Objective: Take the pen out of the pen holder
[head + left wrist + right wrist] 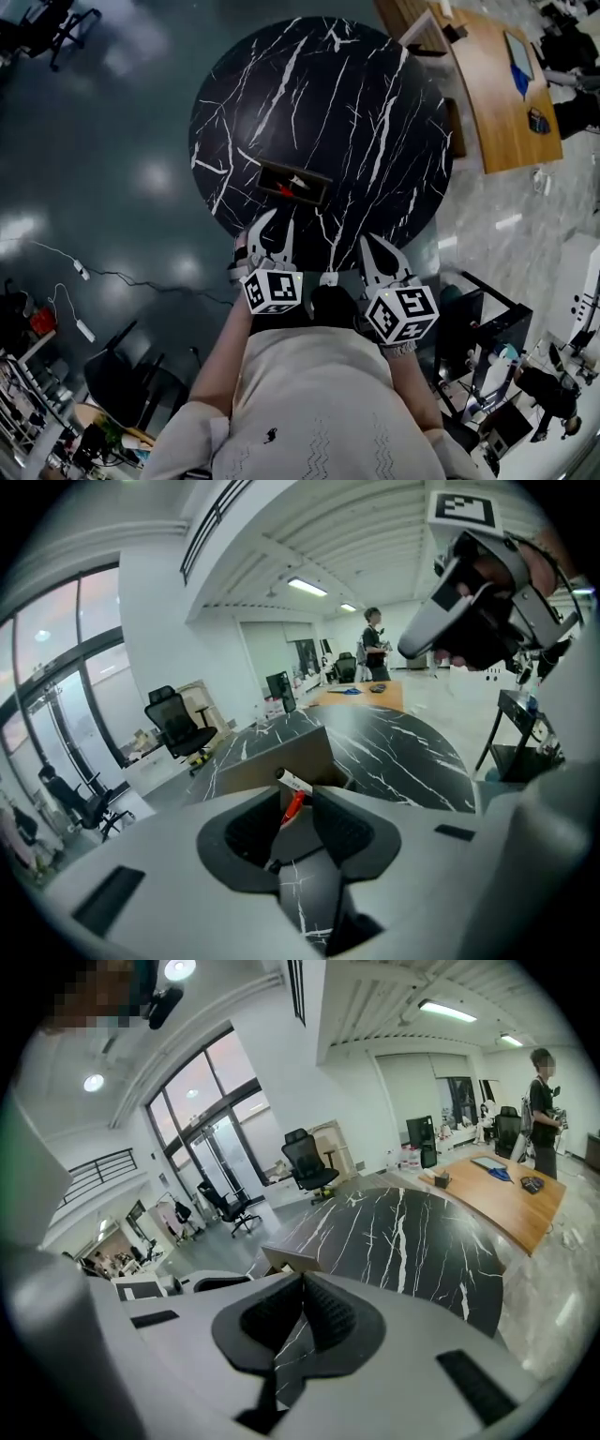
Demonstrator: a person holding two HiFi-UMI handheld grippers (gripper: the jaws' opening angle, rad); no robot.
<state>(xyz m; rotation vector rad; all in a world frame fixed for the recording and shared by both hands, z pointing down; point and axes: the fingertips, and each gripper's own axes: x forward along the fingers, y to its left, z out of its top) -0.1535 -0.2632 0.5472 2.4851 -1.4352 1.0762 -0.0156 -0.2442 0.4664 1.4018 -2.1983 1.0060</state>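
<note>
Left gripper (pixel 277 227), barely parted, should widen for the red-and-white pen (pixel 294 789) at 12 o'clock in the brown box holder (pixel 272 761). Right gripper (pixel 375 248) is closed.

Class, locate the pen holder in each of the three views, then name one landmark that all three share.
Head view: pen holder just above centre, near the table's closer edge.
Left gripper view: centre, a brown box holding the red pen.
Right gripper view: left of centre, only its pale top edge shows.
Shared landmark: the round black marble table.
</note>
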